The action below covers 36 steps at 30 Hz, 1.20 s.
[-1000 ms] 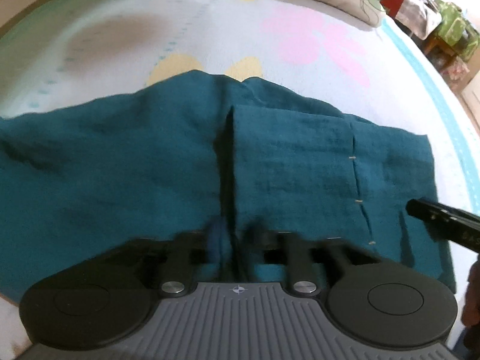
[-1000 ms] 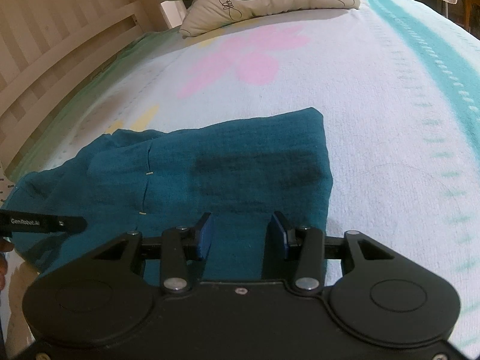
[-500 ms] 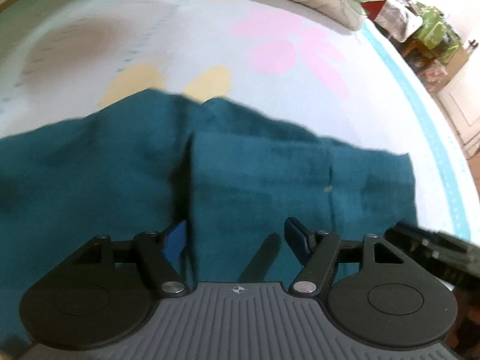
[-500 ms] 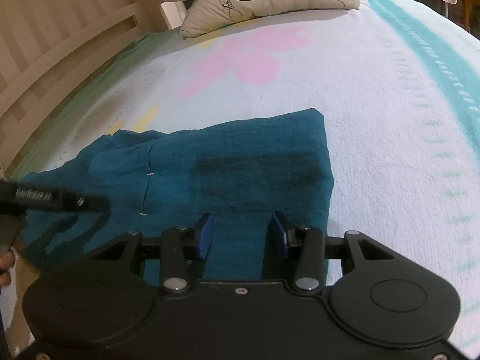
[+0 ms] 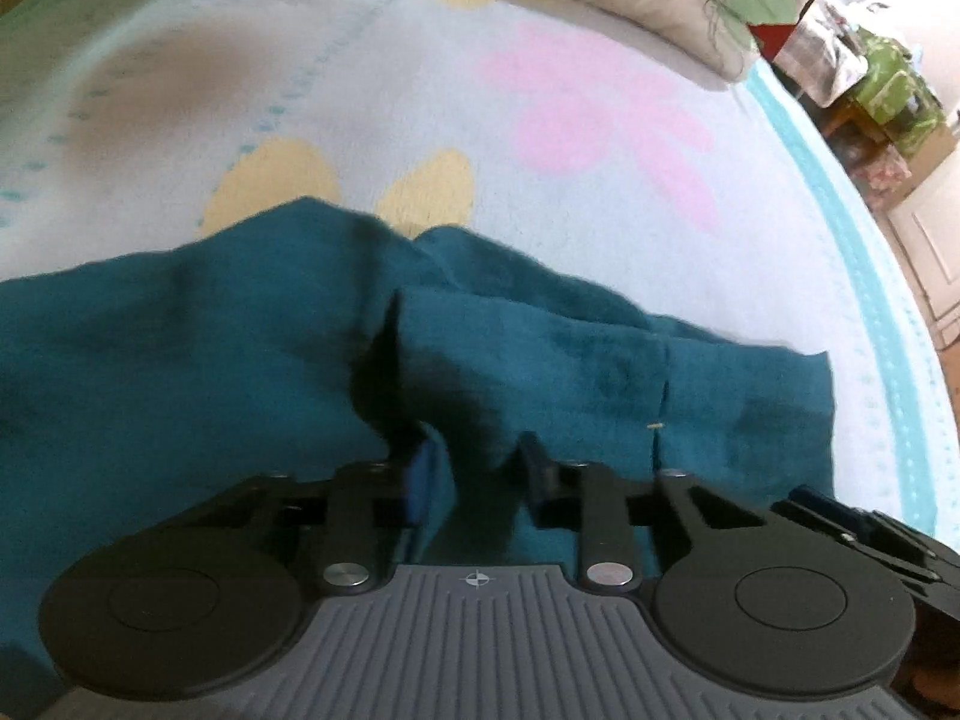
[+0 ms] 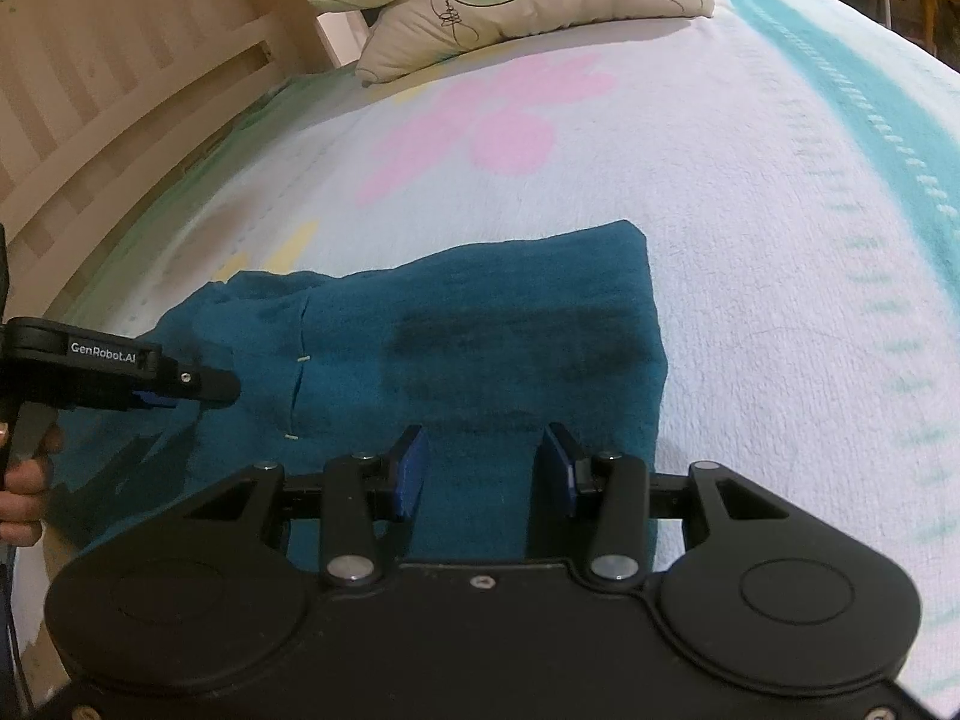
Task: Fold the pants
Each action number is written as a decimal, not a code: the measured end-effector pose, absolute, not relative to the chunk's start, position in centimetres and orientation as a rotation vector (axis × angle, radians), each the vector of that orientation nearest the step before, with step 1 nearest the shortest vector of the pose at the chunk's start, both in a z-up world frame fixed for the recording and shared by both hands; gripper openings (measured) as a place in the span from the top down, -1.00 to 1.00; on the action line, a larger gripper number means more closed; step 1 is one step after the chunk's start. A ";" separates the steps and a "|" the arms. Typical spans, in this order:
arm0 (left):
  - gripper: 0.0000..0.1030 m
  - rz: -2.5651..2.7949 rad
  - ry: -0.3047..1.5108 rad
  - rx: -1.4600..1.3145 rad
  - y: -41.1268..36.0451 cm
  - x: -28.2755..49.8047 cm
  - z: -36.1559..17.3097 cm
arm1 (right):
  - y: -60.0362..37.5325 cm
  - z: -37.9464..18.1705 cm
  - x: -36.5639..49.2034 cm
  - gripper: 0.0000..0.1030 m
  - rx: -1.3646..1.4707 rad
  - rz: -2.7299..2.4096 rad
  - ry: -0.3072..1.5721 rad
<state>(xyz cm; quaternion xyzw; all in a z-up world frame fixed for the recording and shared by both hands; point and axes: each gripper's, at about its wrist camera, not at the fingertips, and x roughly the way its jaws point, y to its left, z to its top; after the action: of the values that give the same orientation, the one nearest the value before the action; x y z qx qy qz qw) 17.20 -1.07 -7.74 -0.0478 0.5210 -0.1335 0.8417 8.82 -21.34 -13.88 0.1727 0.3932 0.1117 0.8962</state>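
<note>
Left gripper (image 5: 477, 474) narrower than before, both fingers' pairs spread over teal pants (image 6: 480, 348).

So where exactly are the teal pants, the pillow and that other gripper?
pants (image 6: 516, 330): right wrist view, flat folded top layer.
pillow (image 6: 540, 6): right wrist view, its front face.
left gripper (image 6: 231, 387): right wrist view, fingertip end.

Teal pants (image 6: 480, 360) lie partly folded on the bed, one layer doubled over, edges rumpled.
</note>
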 end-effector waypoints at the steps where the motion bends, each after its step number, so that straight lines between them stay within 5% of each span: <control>1: 0.60 -0.273 1.073 -0.064 -1.6 16.9 -7.4 | -21.4 -13.9 8.8 -0.02 0.357 0.231 0.815; 5: 0.66 -0.265 0.940 0.132 -4.3 15.8 -6.1 | -21.5 -13.7 8.6 -0.01 0.355 0.217 0.793; 12: 0.47 -0.239 1.044 0.071 -3.3 17.1 -7.8 | -21.9 -13.7 8.8 -0.01 0.383 0.194 0.796; 36: 0.48 -0.277 1.062 0.217 -3.0 8.5 -7.0 | -20.9 -13.8 8.8 0.07 0.276 0.165 0.795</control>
<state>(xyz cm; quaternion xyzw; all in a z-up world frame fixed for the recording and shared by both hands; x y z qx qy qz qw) 8.46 -2.98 -6.98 0.1029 0.5038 -0.1314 0.8475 8.75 -20.92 -13.83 0.1338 0.3853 0.0801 0.9095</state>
